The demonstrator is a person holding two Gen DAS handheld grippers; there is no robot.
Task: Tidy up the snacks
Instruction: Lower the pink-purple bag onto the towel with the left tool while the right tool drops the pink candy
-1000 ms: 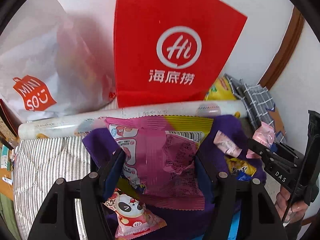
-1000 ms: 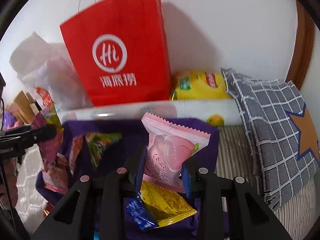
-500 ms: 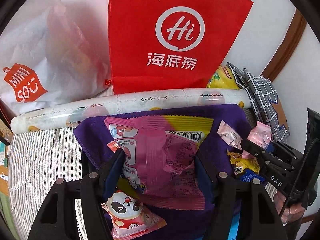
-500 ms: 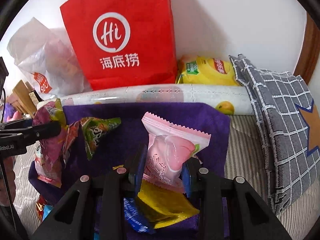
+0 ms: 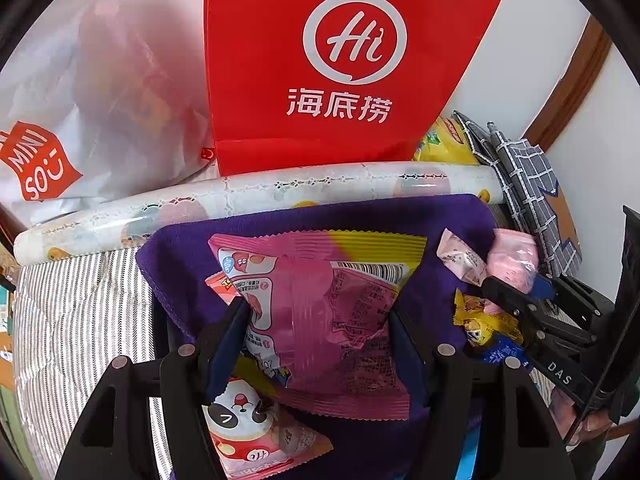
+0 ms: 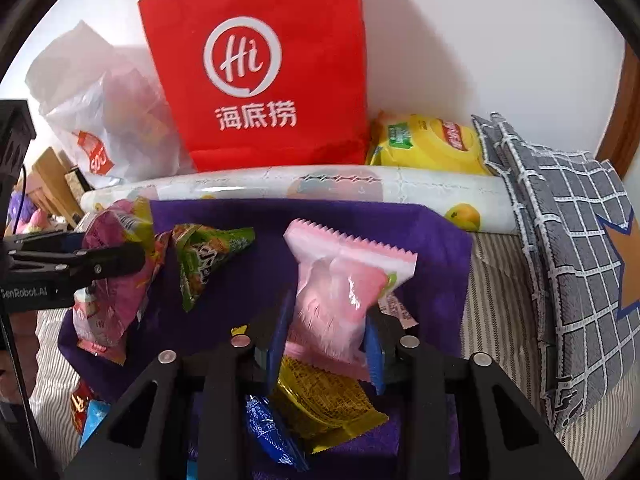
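Note:
My left gripper (image 5: 318, 320) is shut on a pink and yellow snack bag (image 5: 324, 308) and holds it above a purple cloth (image 5: 300, 220). My right gripper (image 6: 326, 330) is shut on a pale pink snack packet (image 6: 340, 284) over the same cloth (image 6: 248, 272). On the cloth lie a panda packet (image 5: 248, 436), a green packet (image 6: 208, 256), a yellow packet (image 6: 324, 400) and a blue packet (image 6: 268, 428). The right gripper shows at the right of the left wrist view (image 5: 532, 300). The left gripper with its bag shows at the left of the right wrist view (image 6: 96, 264).
A red paper bag (image 6: 260, 68) stands against the wall behind a rolled printed sheet (image 6: 300, 188). A white plastic bag (image 5: 80, 120) stands left of it, a yellow pack (image 6: 428, 144) right. A grey checked cushion (image 6: 568, 240) lies at the right on striped bedding (image 5: 80, 312).
Both grippers have tilted downward and drawn back a little with their packets, so more of the purple cloth and the loose snacks shows. Both grips are unchanged.

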